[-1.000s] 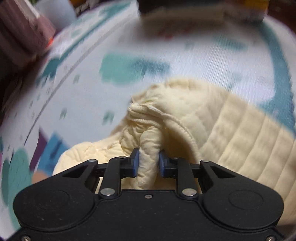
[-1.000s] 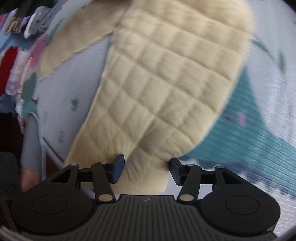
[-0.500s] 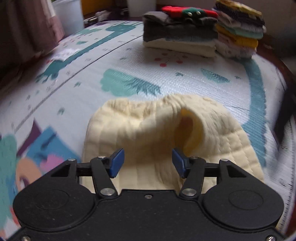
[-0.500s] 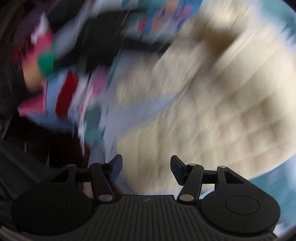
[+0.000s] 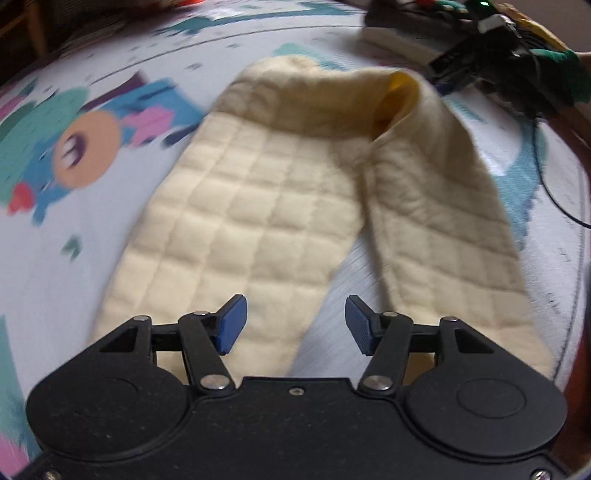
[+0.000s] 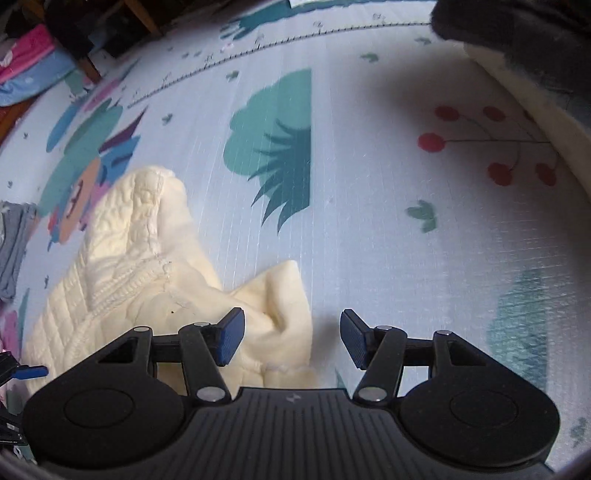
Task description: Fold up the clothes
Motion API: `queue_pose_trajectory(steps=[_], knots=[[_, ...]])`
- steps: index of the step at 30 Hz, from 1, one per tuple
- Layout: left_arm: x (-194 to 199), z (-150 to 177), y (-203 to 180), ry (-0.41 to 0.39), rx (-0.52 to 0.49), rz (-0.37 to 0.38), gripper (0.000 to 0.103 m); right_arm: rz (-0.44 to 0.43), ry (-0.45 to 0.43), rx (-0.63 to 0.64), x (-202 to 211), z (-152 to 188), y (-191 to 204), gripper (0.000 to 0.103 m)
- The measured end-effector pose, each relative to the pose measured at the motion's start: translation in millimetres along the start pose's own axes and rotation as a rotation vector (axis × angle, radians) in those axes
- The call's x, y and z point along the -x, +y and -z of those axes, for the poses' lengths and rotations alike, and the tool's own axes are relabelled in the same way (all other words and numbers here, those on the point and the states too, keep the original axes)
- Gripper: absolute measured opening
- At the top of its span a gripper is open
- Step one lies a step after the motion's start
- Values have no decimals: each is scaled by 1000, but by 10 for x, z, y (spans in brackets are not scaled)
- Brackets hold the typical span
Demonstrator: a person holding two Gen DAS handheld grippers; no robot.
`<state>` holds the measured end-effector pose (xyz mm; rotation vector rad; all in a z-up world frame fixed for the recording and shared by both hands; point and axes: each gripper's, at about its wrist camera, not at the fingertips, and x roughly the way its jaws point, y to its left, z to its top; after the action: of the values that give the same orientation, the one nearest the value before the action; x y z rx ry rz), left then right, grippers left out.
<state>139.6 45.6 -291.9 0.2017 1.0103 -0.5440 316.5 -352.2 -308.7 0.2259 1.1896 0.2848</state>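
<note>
Cream quilted trousers [image 5: 258, 192] lie spread on the patterned play mat [image 5: 74, 236], legs pointing toward my left gripper [image 5: 291, 325], waist at the far end. The left gripper is open and empty, over the gap between the two leg ends. In the right wrist view the trousers' waist end [image 6: 147, 273] lies bunched at the lower left. My right gripper [image 6: 291, 338] is open and empty, with the cloth's corner under its left finger. The right gripper also shows in the left wrist view [image 5: 491, 48] at the top right.
A stack of folded clothes [image 5: 399, 26] sits at the mat's far edge; its cream bottom layer [image 6: 532, 99] shows at the right wrist view's top right. More clothes [image 6: 26, 74] lie off the mat at the upper left. A grey garment [image 6: 13, 243] lies at the left edge.
My left gripper let go of the cream cloth and opened, then drew back to the leg ends. My right gripper swung away from the leg to the waist end. The trousers now lie flat.
</note>
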Motion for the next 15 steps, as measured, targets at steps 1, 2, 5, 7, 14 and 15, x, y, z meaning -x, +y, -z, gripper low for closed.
queue_pose_trajectory(steps=[1,2,5,7,14,15], knots=[[2,34,42,2,8,-3,43,14,3,22,-36,14,85,46],[6,37,72,1,-1,-10,38,34,1,57,-61,30,204,37],[0,-10,162,-4,-19,-19,16,36,-34,90,12,62,341,12],[-21,-63,208,-21,-31,-50,11,53,-100,49,230,97,323,12],[130,-235,191,-119,-6,-59,36,150,-250,-329,939,626,-473,12],[212,-239,125,-137,14,-15,50,145,-252,-370,939,743,-578,12]])
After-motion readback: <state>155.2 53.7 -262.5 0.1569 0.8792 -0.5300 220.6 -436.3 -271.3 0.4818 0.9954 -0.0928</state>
